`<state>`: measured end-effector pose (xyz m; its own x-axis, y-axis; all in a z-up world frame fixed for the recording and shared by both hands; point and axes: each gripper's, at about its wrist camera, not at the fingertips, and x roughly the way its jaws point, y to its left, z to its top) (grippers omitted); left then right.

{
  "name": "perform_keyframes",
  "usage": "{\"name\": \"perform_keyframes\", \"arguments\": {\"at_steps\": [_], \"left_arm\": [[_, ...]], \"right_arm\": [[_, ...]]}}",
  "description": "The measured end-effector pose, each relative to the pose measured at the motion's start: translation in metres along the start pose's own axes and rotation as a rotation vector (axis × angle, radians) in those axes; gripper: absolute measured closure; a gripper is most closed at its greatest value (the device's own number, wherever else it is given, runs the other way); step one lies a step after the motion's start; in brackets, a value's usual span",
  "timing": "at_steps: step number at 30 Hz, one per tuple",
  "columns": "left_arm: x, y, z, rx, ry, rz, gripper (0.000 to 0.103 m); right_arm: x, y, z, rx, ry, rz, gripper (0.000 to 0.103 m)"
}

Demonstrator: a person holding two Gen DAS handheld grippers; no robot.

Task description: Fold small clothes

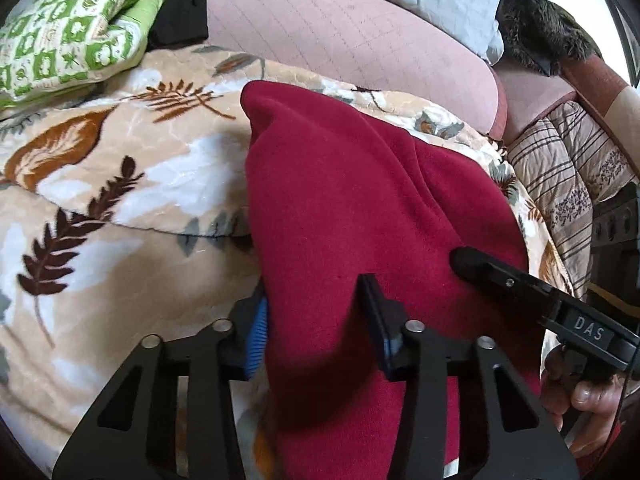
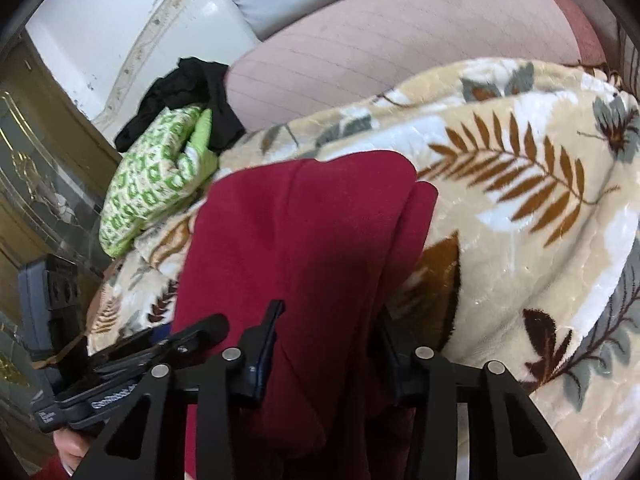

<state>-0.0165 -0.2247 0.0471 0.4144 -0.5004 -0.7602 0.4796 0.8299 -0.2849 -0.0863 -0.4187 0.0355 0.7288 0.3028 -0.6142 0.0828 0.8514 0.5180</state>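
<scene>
While only the right wrist view shows the glazed cabinet [image 2: 36, 184], both show soft red fleece [image 1: 352, 200] draped on the plush leaf-print blanket [image 1: 120, 184], running between each spread, unclamped gripper [image 1: 316, 320] [image 2: 328, 336].

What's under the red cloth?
The red cloth lies on a leaf-patterned blanket, which shows all around it. Whatever sits directly beneath the cloth is covered.

The only legible lettering is "DAS", in pale capitals on a small dark plate on the black right gripper [image 1: 466, 262]. In the right wrist view, pale print on the black left gripper [image 2: 216, 322] is too blurred to read.
</scene>
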Motion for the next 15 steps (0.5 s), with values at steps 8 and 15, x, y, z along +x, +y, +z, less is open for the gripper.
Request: {"name": "perform_keyframes", "arguments": {"at_steps": [8, 15], "left_arm": [[-0.072, 0.009, -0.036, 0.015, -0.008, 0.018, 0.063], [-0.105, 0.022, -0.108, -0.002, 0.062, 0.108, 0.063]], "right_arm": [[-0.038, 0.041, -0.03, -0.005, 0.03, 0.08, 0.063], [-0.045, 0.061, -0.093, 0.0, 0.173, 0.08, 0.055]]}}
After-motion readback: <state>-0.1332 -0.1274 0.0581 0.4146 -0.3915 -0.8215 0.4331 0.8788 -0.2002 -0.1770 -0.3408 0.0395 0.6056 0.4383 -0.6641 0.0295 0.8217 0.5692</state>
